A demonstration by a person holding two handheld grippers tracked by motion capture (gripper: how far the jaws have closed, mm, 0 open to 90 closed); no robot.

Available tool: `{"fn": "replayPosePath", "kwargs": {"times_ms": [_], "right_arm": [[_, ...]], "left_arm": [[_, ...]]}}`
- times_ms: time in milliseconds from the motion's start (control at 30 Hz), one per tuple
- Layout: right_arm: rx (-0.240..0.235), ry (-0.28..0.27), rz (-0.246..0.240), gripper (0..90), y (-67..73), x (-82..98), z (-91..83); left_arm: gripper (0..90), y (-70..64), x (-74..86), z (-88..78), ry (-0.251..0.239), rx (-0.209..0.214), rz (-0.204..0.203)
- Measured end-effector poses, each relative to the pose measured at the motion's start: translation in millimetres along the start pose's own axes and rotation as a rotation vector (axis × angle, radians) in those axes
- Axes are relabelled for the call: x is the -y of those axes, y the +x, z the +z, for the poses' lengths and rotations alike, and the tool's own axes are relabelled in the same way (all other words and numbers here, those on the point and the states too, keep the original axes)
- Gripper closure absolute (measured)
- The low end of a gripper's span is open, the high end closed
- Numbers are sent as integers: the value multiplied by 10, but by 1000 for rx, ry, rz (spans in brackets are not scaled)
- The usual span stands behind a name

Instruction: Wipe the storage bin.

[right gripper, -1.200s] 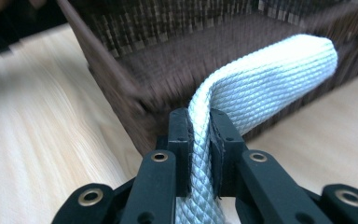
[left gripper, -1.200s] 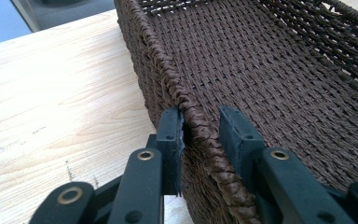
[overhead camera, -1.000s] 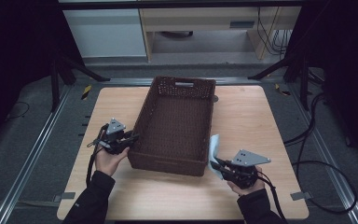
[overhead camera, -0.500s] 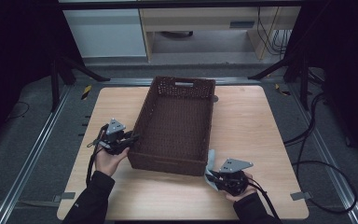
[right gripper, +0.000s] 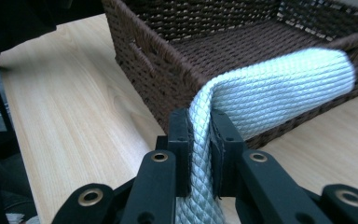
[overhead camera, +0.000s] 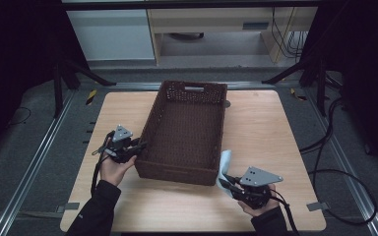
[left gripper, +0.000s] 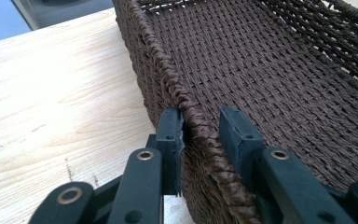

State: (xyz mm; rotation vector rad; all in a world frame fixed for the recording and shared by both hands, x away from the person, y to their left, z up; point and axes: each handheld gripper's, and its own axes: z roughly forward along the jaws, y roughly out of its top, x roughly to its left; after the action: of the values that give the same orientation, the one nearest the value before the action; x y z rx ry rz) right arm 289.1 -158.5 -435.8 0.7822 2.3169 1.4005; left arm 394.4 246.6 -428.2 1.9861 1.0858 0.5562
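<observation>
Cloth (right gripper: 270,88) quilting, basket (left gripper: 261,70) rim braid.

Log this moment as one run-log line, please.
left tongs: astride basket side rim, grip uncertain | right tongs: shut on pale cloth at basket's near right corner | basket interior: bare | table: wood

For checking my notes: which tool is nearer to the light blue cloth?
Right. The right tool is clamped on the cloth; the left tool straddles the wicker basket's far-side rim.
</observation>
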Motion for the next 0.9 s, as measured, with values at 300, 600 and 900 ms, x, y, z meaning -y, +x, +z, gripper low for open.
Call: {"fn": "replayPosePath", "kwargs": {"times_ms": [300, 600, 900], "right_arm": [[-22, 126, 50, 809, -73, 250, 248], [-46, 208, 53, 807, -33, 304, 338], [-25, -42, 35, 808, 30, 19, -79]], "left_arm": [[693, 1, -2, 2, -1, 2, -3], [692, 3, -1, 2, -1, 3, -3], [692, 1, 0, 2, -2, 3, -5]]}}
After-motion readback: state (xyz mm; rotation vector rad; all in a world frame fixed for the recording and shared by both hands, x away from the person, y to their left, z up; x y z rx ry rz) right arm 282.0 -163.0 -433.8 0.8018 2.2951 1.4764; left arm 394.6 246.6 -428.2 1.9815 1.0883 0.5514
